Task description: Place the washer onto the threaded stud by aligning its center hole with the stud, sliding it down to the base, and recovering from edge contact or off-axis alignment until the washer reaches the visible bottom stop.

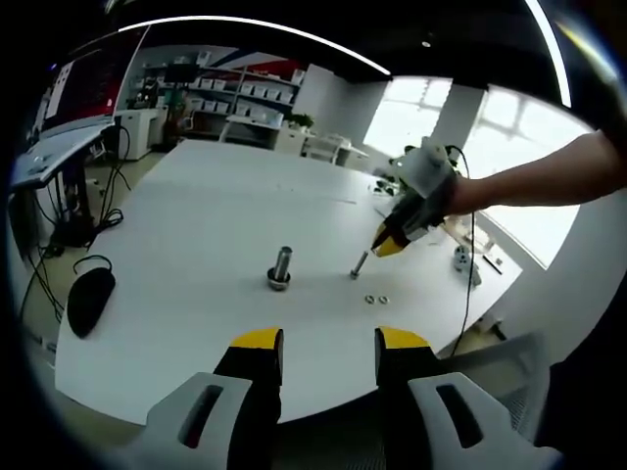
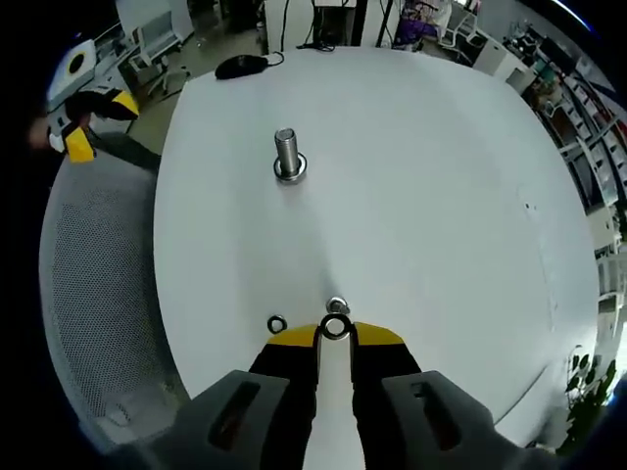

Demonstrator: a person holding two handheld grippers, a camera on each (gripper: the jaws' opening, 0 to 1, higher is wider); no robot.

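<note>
We read place as lab or office workroom. Large white table point(image 1: 196, 235) ahead of left claw point(image 1: 328, 343). Beyond its far edge, open shelving point(image 1: 245, 93) stocked with white bins. Off to left of claw, desk point(image 1: 59, 152) with cables point(image 1: 108, 196) hanging down. Big bright windows point(image 1: 460, 137) to right. Beside right claw point(image 2: 333, 338), mesh office chair point(image 2: 98, 284).
</note>
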